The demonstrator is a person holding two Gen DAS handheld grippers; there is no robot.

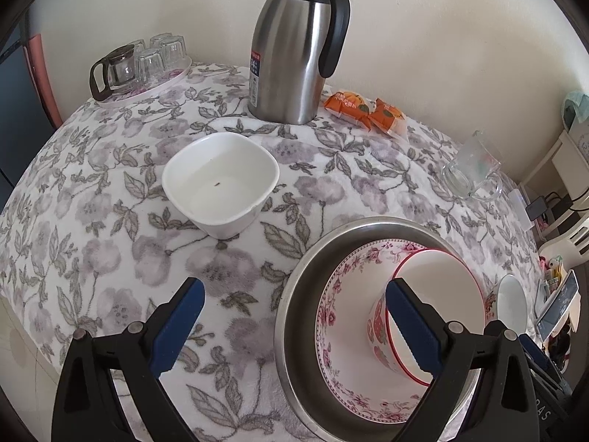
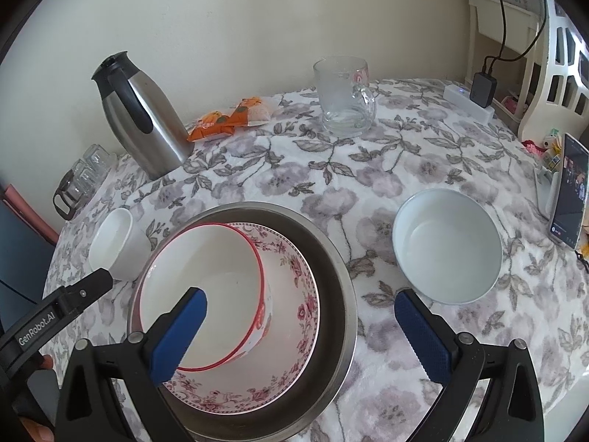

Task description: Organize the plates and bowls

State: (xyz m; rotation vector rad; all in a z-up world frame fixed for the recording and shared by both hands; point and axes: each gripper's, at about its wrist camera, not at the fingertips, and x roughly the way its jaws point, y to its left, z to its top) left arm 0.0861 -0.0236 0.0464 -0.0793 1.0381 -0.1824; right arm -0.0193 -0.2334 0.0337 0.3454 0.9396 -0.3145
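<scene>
the left gripper [image 1: 294, 326] hangs with its blue-padded jaws spread wide and nothing between them; ahead of it sits a square white ceramic bowl [image 1: 221, 184] on the flowered grey-and-white tablecloth [image 1: 92, 221]. behind its right finger stands a round steel basin [image 1: 294, 313] holding a pink-flowered plate [image 1: 338, 331], with a red-rimmed white bowl [image 1: 438, 294] tilted inside. the right gripper [image 2: 300, 331] is likewise spread and empty, its left finger over the red-rimmed bowl, and a round white bowl [image 2: 447, 245] just ahead of its right finger.
</scene>
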